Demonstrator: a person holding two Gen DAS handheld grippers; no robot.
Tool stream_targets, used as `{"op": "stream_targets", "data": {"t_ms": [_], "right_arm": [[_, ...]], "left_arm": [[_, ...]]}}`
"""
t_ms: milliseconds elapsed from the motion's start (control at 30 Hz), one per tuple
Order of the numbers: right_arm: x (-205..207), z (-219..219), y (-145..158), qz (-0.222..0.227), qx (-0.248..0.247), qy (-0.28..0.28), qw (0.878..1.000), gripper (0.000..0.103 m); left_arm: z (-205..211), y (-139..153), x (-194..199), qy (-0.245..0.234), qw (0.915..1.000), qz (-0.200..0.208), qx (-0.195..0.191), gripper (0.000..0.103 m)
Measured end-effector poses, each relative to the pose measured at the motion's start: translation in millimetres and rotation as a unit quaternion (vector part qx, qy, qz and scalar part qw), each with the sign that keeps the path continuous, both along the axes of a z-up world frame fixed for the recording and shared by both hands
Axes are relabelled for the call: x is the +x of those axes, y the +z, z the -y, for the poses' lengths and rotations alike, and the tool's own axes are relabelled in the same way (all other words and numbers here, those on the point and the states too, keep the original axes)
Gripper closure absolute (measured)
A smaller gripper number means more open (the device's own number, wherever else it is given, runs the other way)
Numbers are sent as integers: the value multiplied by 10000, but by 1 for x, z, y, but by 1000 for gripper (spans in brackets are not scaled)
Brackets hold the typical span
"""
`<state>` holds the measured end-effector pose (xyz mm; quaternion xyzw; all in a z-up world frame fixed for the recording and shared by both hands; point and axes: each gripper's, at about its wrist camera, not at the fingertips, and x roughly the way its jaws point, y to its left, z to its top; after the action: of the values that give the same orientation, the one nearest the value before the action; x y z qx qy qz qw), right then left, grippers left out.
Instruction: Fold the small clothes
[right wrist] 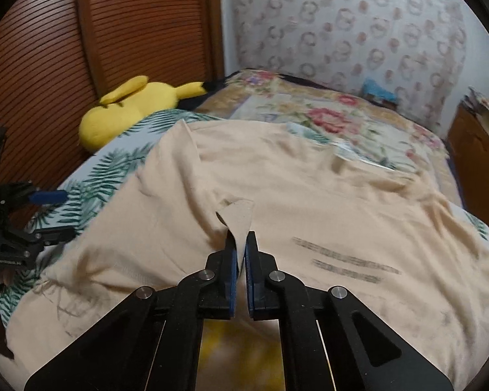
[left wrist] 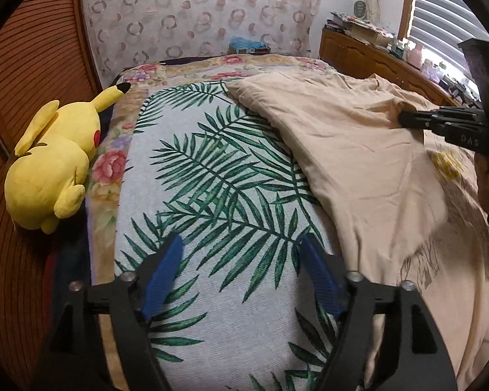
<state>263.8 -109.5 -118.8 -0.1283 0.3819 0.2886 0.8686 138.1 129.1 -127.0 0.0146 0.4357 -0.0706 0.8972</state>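
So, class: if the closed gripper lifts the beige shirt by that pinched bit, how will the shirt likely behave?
The beige shirt will probably droop and trail: it already creases around the right gripper. It looks thin, so likely light. The pinched fold is small, so it could slip free.

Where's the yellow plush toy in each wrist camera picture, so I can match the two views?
Left wrist view: the yellow plush toy lies at the left edge, beside the palm-leaf cloth.
Right wrist view: the toy is upper left, beyond the beige shirt.
Shared landmark: the slatted wooden panel behind it.
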Motion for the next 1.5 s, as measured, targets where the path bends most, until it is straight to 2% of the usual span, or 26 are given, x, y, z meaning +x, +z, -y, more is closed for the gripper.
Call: {"op": "stream_targets", "data": {"t_ms": [67,100,133,200,267,400,567,867,1067,1300,1500], "right_arm": [[0,9,0,-9,-32,-59,10000,94],[0,12,0,-17,-47,-82,10000,81],[0,15,1,19,-77,-113,9999,76],[-2,20,3,31,-51,-74,10000,74],[-6,29,5,41,-22,-79,10000,67],[-17,51,13,129,-13,-101,9999,66],[-43,99,21,255,-3,-196,9995,65],[-76,200,9,236,-96,-950,9952,65],[-84,269,7,128,-22,-1626,9866,64],[-86,338,13,141,163,-2412,9702,64],[-81,370,4,-82,344,-2704,9621,64]], "left_arm": [[1,0,1,-4,10000,-5,-5,24],[0,0,1,-6,10000,-7,-11,24],[1,0,0,-8,10000,-6,-11,24],[0,0,0,-7,10000,-5,-7,23],[1,0,0,-7,10000,-6,-10,23],[1,0,0,-8,10000,-6,-8,23],[1,0,0,-5,10000,-6,-9,23],[0,2,-1,152,9999,32,-14,23],[11,25,-14,211,9988,434,-27,23],[44,58,-34,-28,9951,949,-257,23],[74,73,-52,-212,9916,1188,-460,23]]}}
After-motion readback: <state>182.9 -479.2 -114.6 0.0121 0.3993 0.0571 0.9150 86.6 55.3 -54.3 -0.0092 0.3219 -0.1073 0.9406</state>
